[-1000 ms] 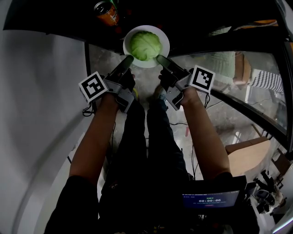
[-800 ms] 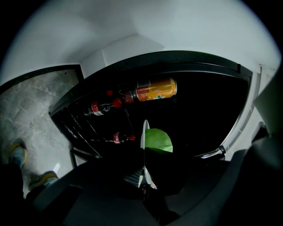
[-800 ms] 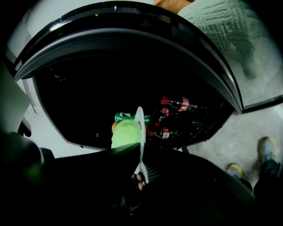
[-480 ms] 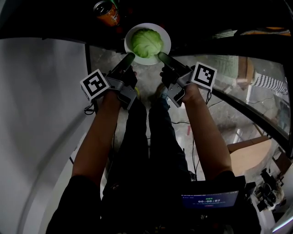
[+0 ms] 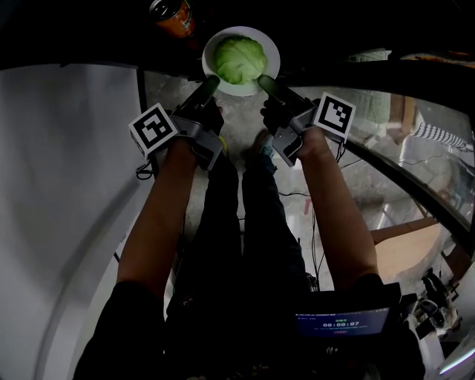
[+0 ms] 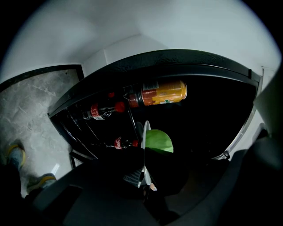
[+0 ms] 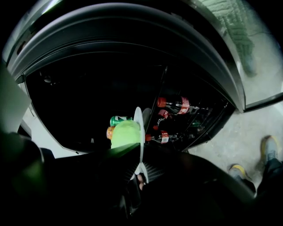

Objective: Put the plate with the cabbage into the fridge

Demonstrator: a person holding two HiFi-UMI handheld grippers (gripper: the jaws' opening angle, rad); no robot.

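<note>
Pinched at the near rim from both sides and held out ahead of the left gripper (image 5: 210, 83) and the right gripper (image 5: 265, 80): a white plate (image 5: 214, 46) bearing a pale green cabbage (image 5: 240, 59), at the dark mouth of the fridge (image 5: 334, 26). Only in the head view: both bare forearms, dark trousers and a grey floor beneath, plus an orange can (image 5: 173, 16) just beyond and to the left of the left gripper's tip. Only in the left gripper view: the plate edge-on, clamped between jaws closed to a thin gap on its rim, with cola bottles (image 6: 102, 110) racked left of the jaws and the orange can lying above them. Only in the right gripper view: the same edge-on pinch, jaws nearly together on the rim, cabbage on the left face of the plate, a green can (image 7: 120, 120) just past it, cola bottles off to the right, and a shoe (image 7: 269, 145) at far right. Against a second ago: carried farther forward, deeper into the dark opening and closer to the orange can, with both grips unchanged.
</note>
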